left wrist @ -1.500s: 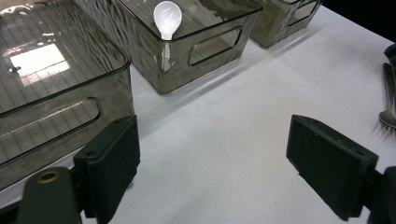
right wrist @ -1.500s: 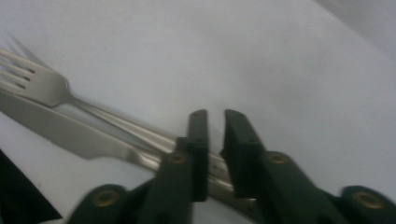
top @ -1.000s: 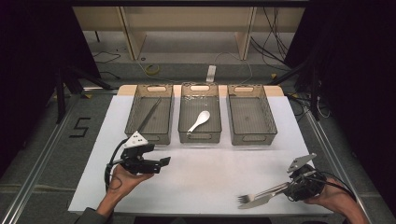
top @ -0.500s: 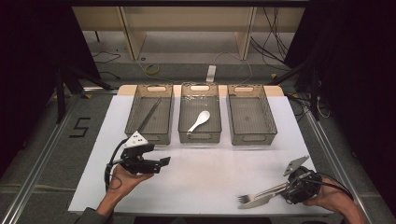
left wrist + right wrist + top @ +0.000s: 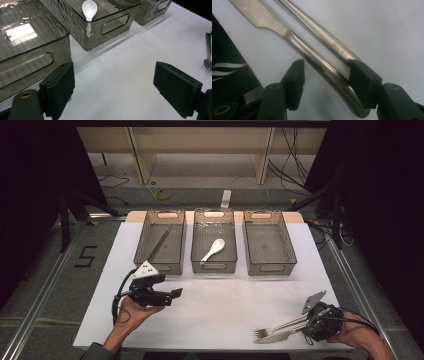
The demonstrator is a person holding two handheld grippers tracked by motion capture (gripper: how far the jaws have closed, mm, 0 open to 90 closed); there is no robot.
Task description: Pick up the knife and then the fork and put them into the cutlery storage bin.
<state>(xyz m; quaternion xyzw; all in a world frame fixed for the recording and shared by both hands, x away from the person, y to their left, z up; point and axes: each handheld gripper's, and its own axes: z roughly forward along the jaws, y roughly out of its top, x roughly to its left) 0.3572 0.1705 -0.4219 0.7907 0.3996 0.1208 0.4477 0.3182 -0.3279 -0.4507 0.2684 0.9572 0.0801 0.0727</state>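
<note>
On the white bench [image 5: 220, 305]: left gripper [image 5: 113, 92] jaws stand wide apart, nothing between them. Right gripper [image 5: 325, 80] jaws have just been closing, not yet pressing; knife [image 5: 312, 50] handle lies between them, fork [image 5: 322, 32] handle passing under the right jaw's tip.

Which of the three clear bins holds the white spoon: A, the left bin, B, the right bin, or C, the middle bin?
C: in the high view the white spoon lies on the floor of the middle bin.
</note>
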